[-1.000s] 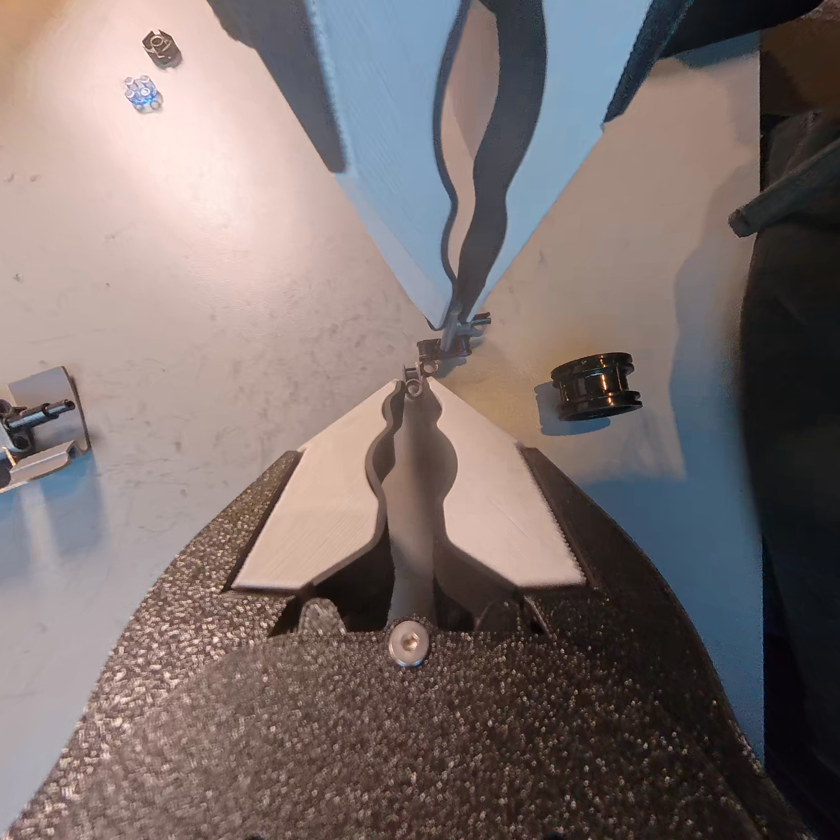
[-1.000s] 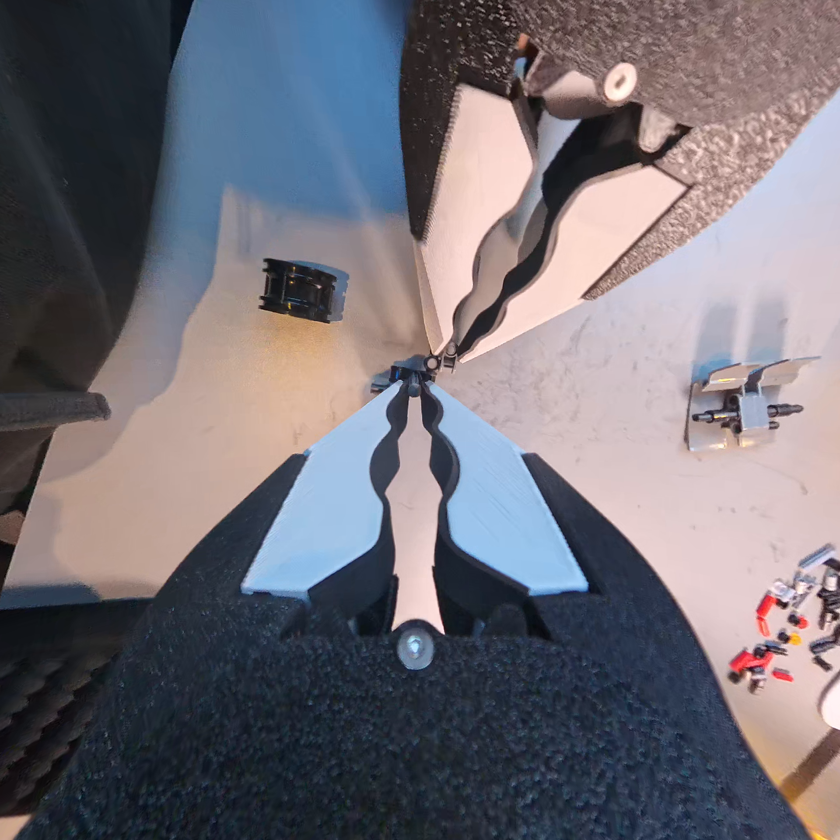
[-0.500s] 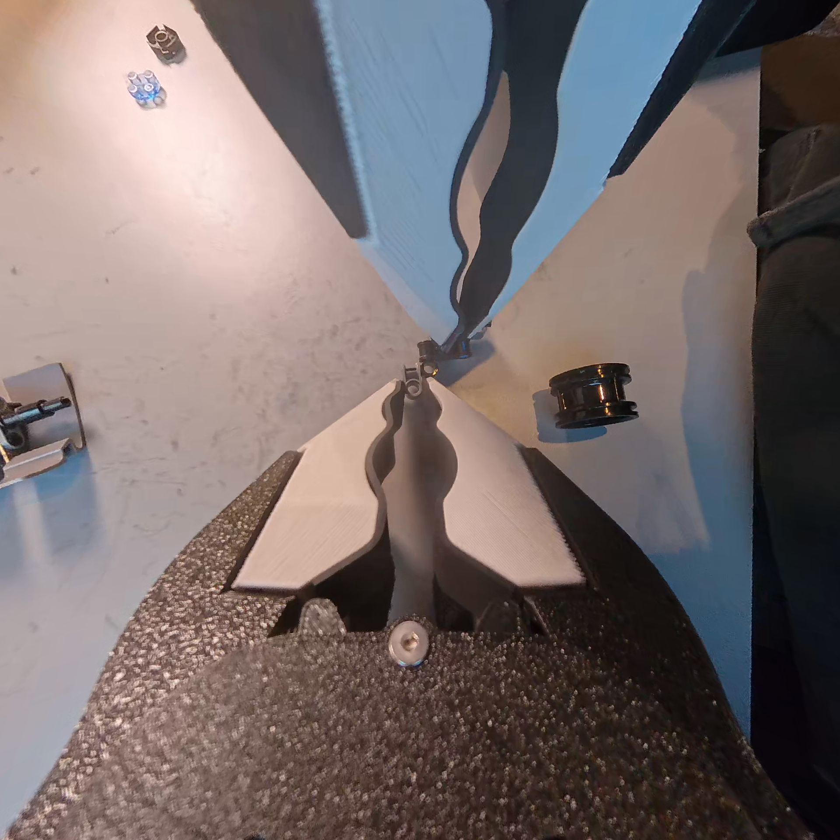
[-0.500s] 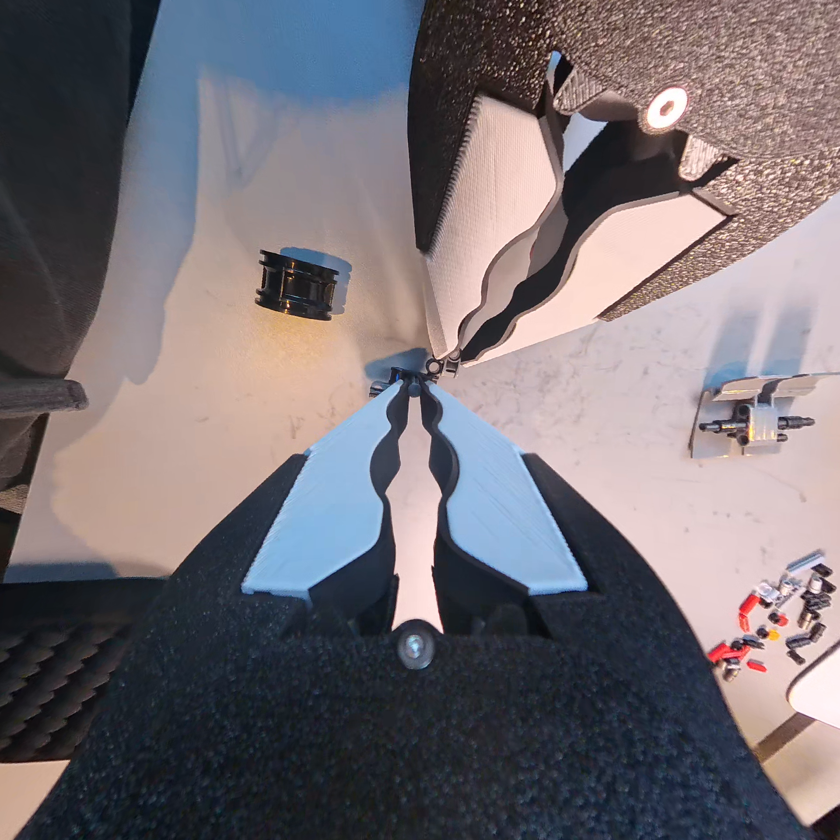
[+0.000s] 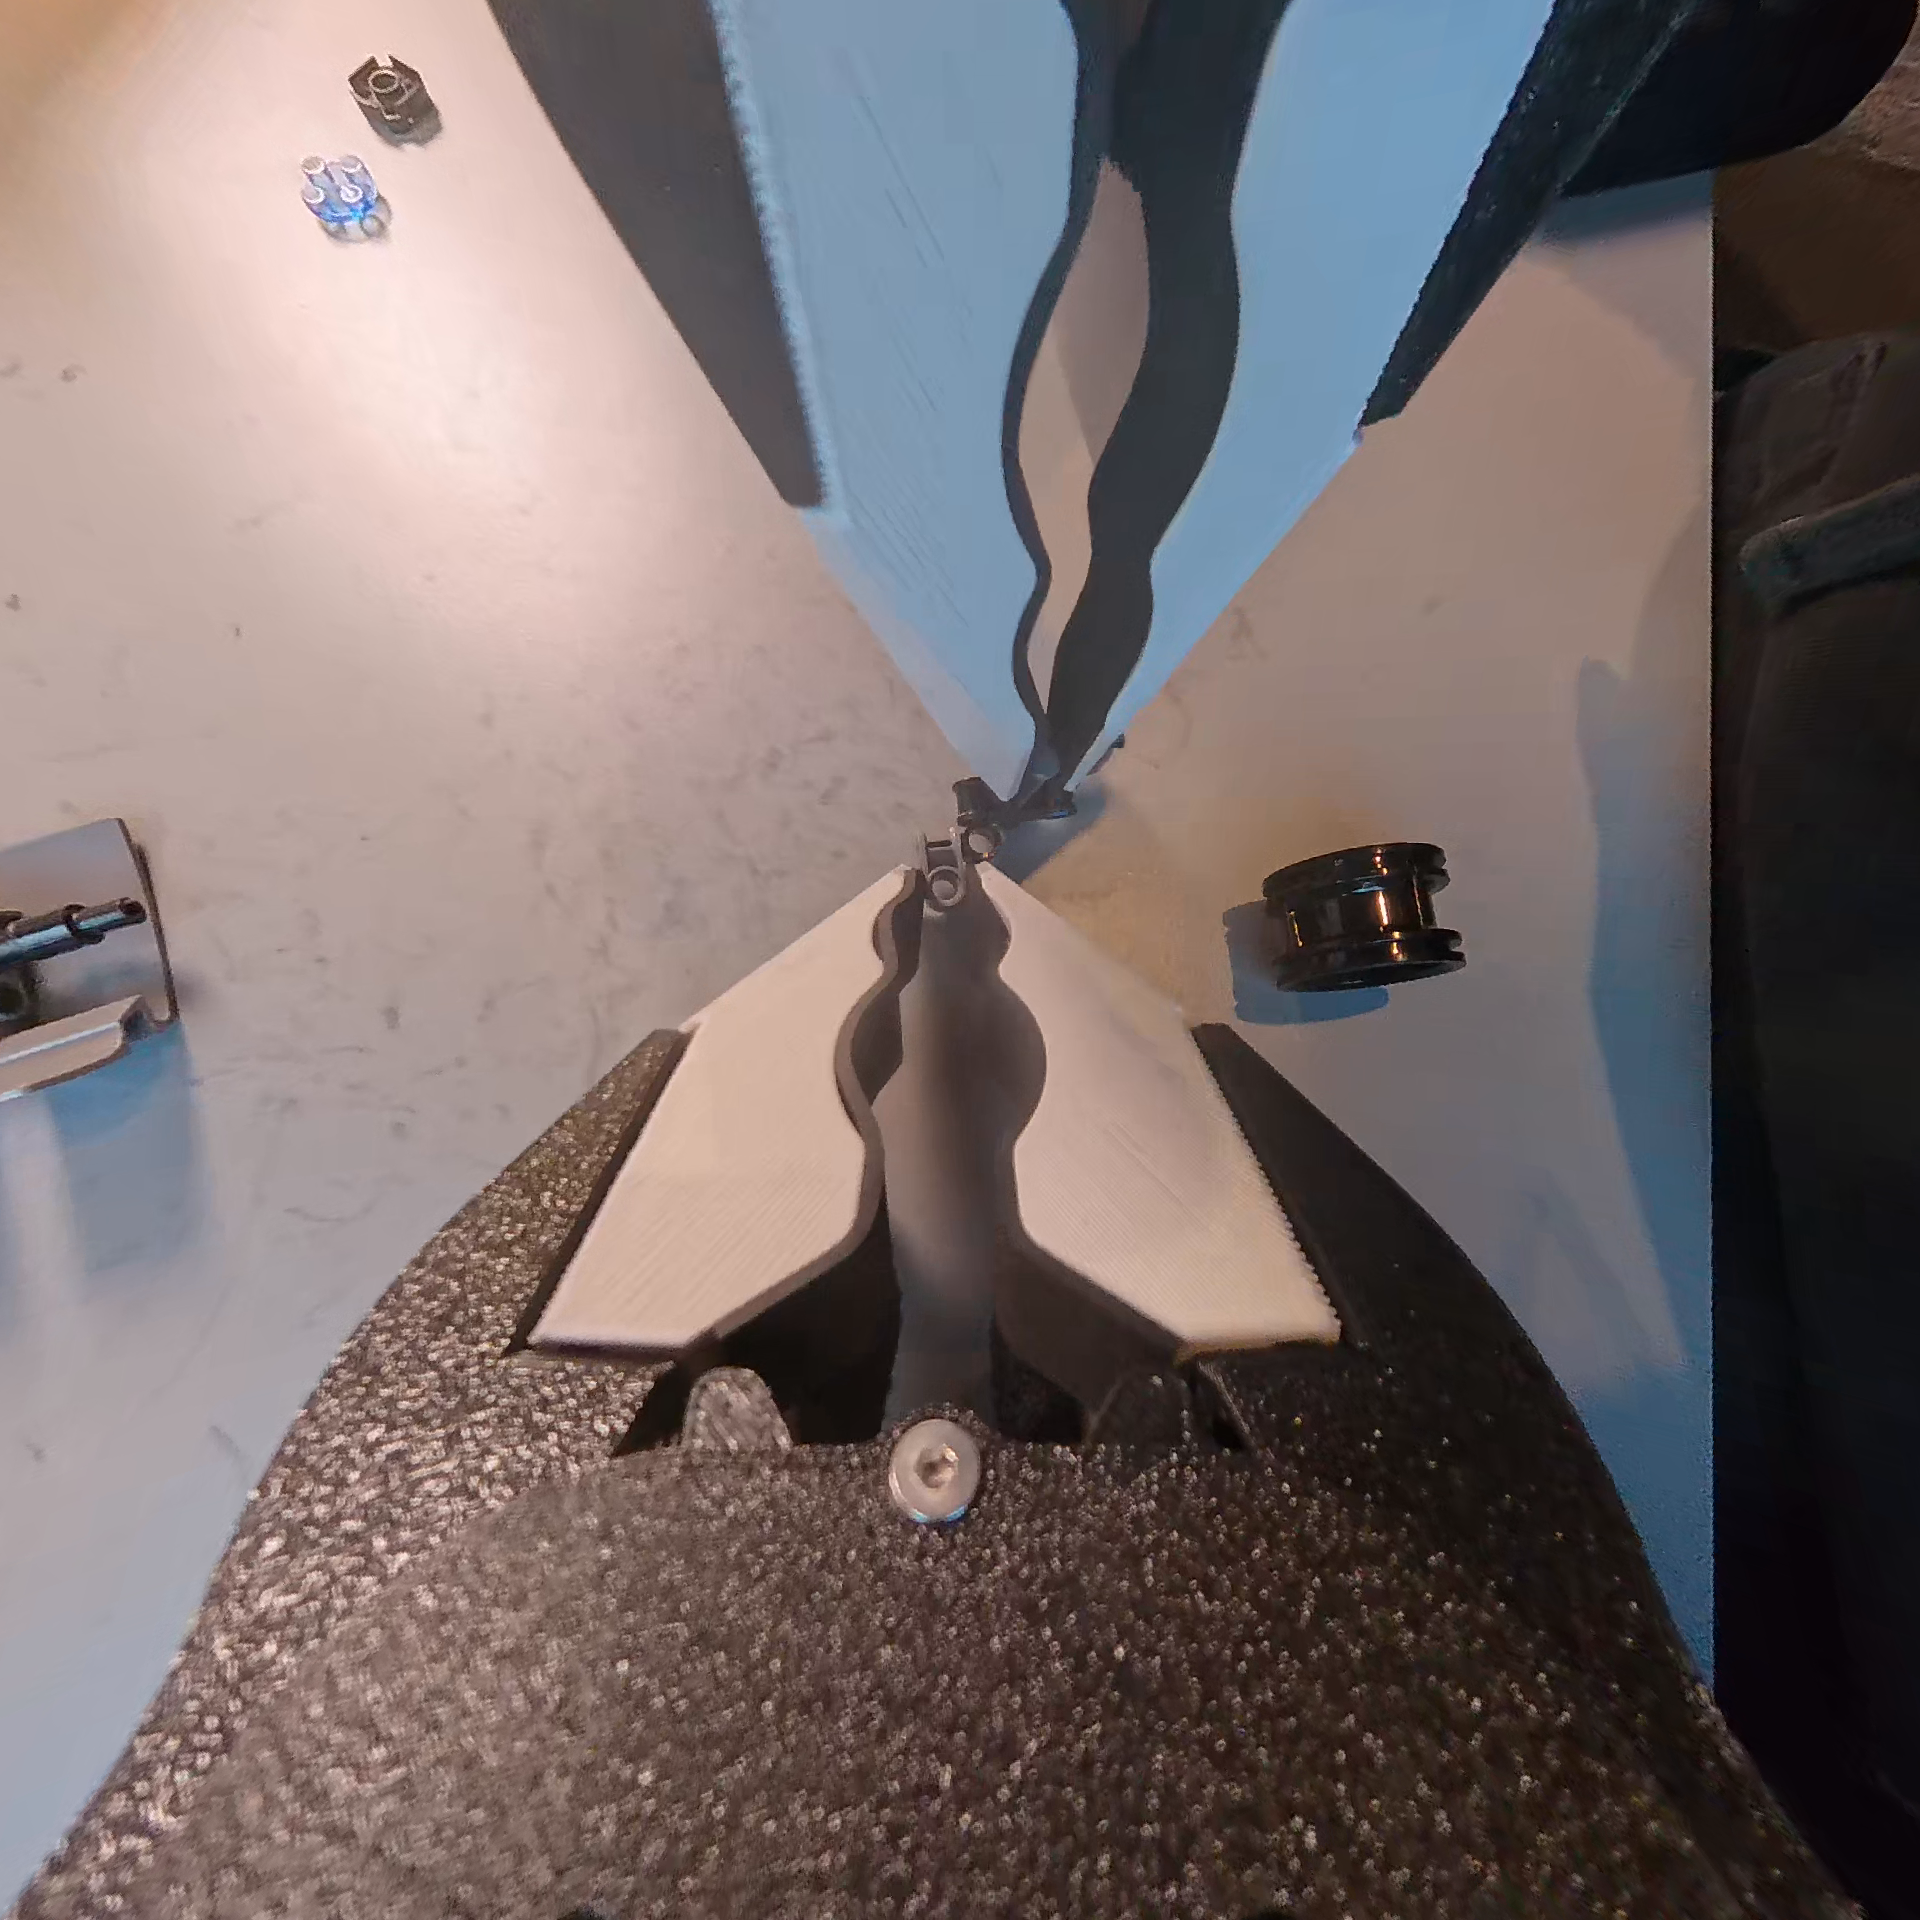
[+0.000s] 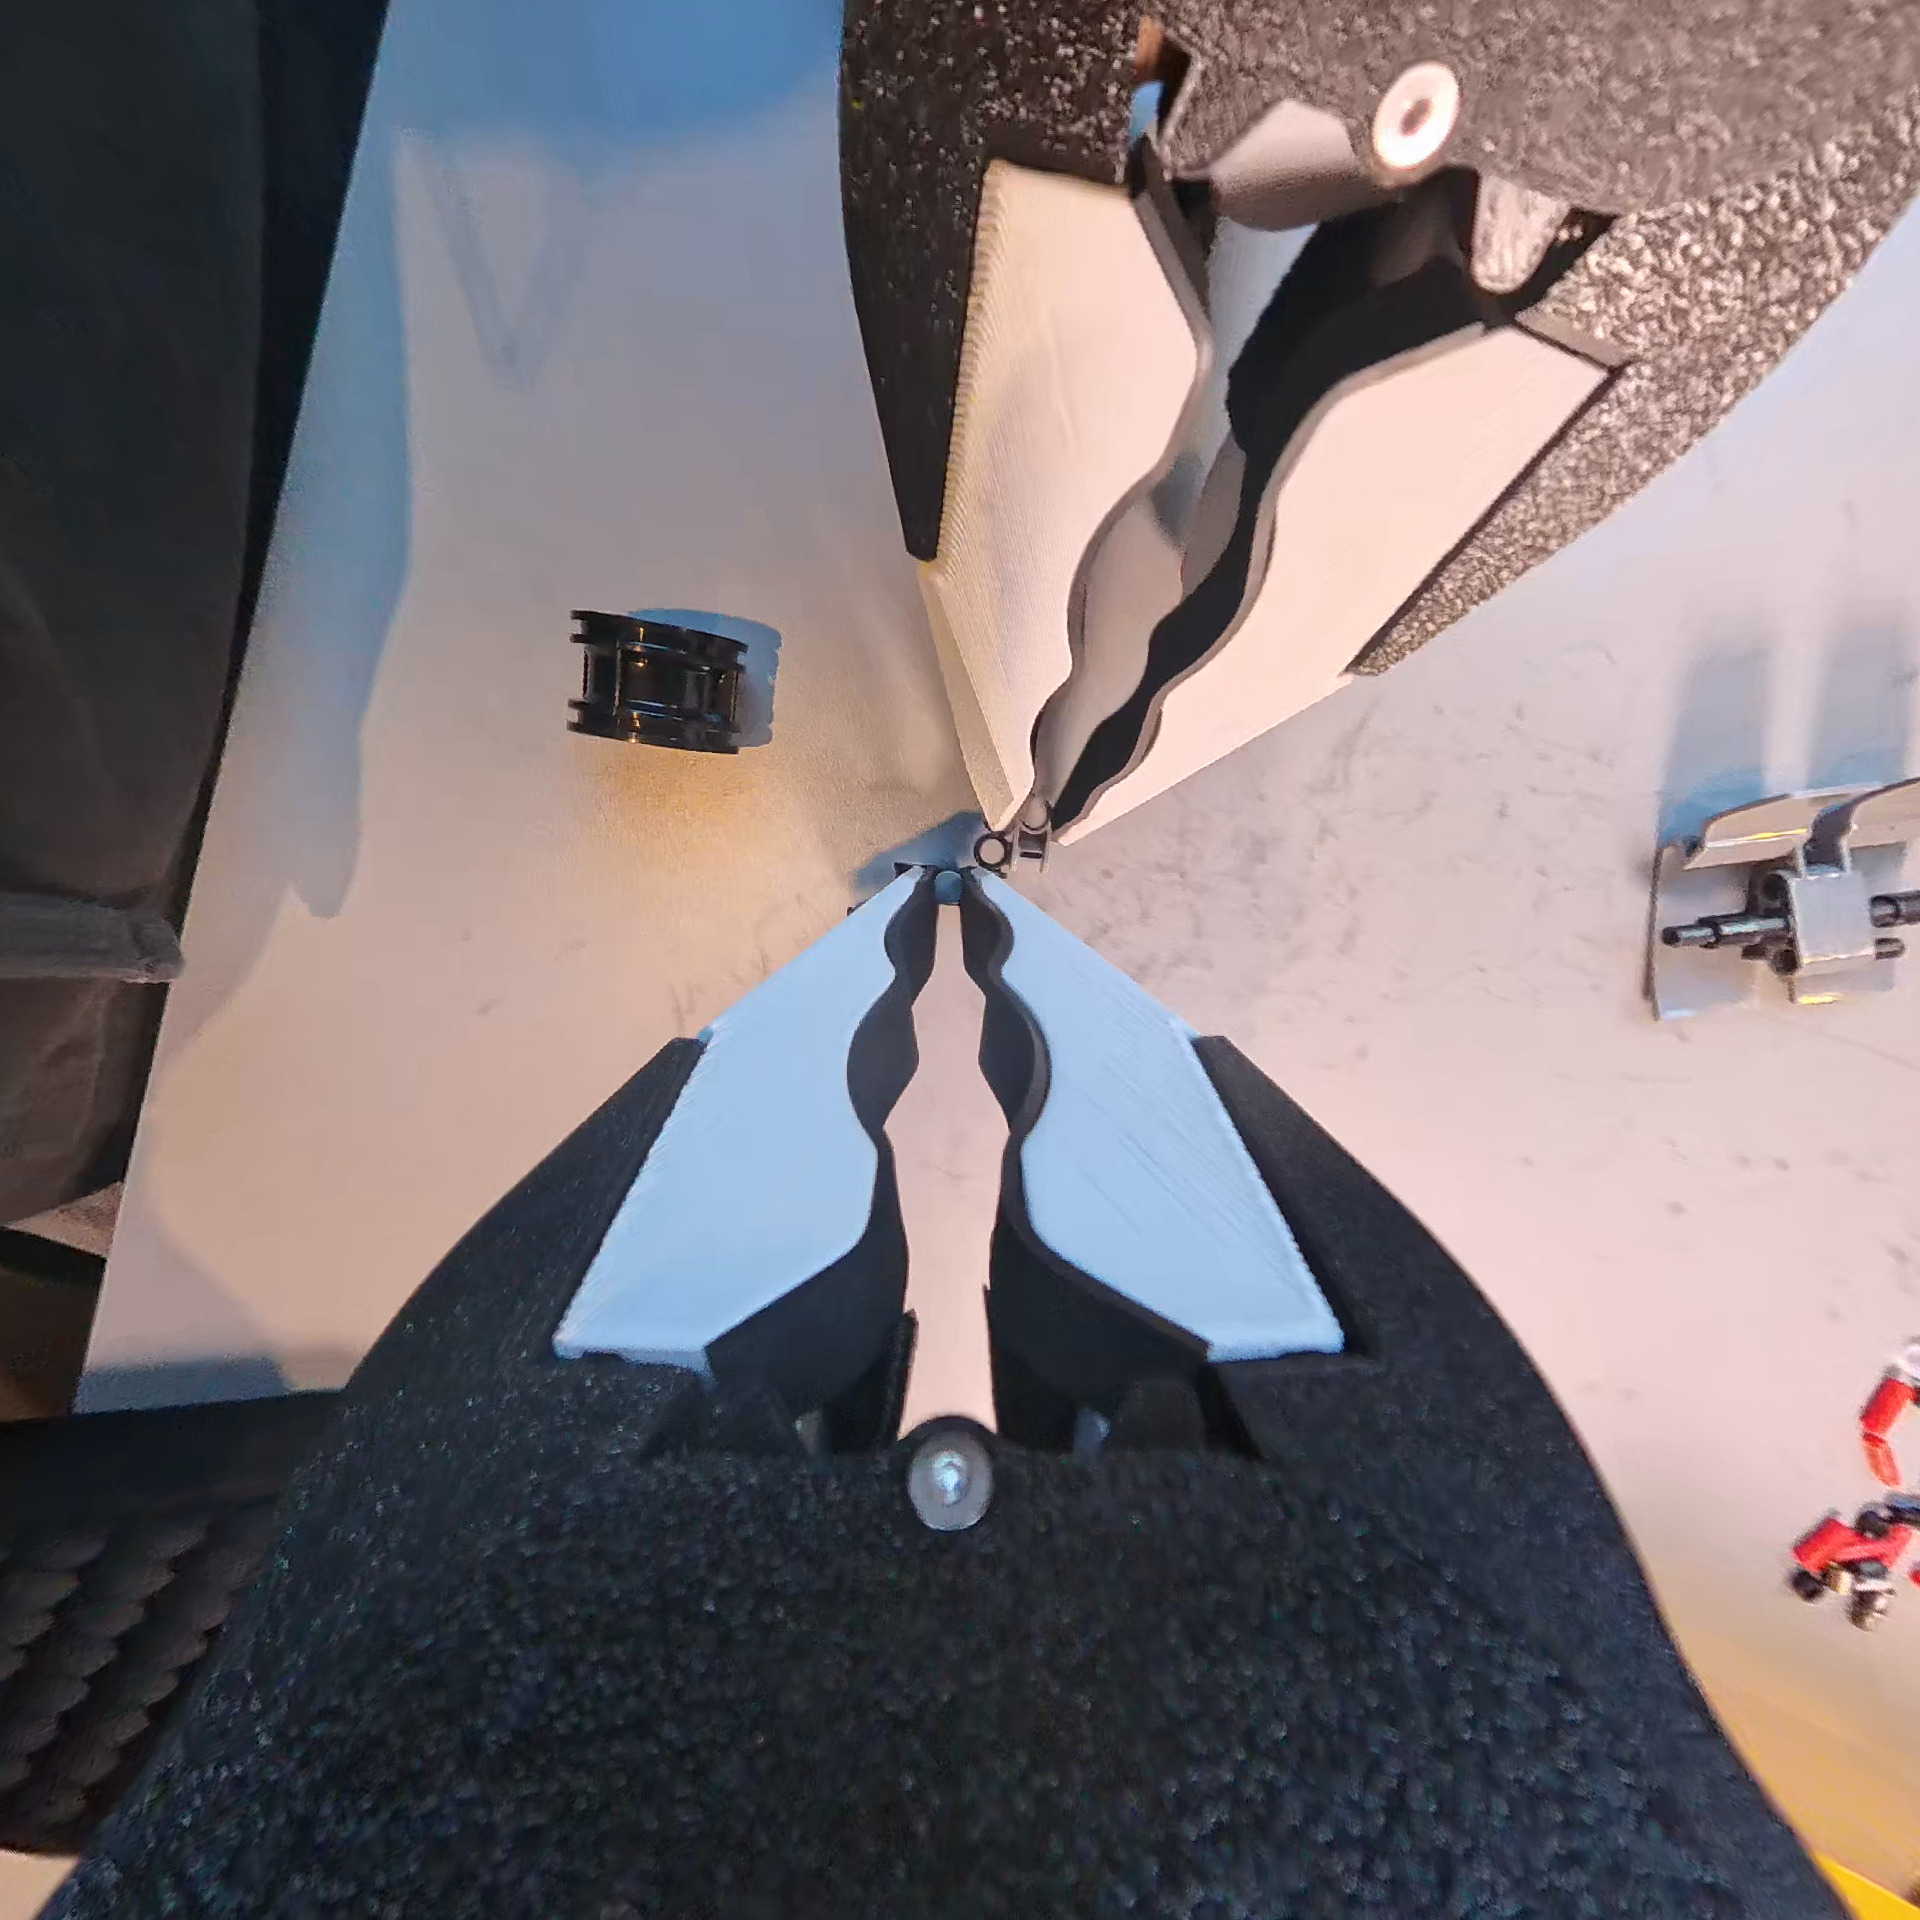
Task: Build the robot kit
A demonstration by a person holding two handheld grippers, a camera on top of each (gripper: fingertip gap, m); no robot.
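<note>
Item: grey connector piece [image 5: 945,883], pinched at the tip of your left tool [image 5: 948,902]. It meets a small black piece [image 5: 977,821] clamped in your right tool [image 6: 948,885], above the counter [image 5: 436,582].

Risk: both grips are tip-only; any twist could flick a piece loose.

Nearby: black wheel hub [image 5: 1361,916] to the right, grey bracket [image 6: 1787,914].

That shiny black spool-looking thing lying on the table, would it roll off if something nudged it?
Probably yes. The black spool lies on its side with its round flanges touching the smooth table, so a nudge across its axis would likely send it rolling. It looks like hard, glossy plastic: likely stiff, light, and somewhat slippery to pinch.
</note>
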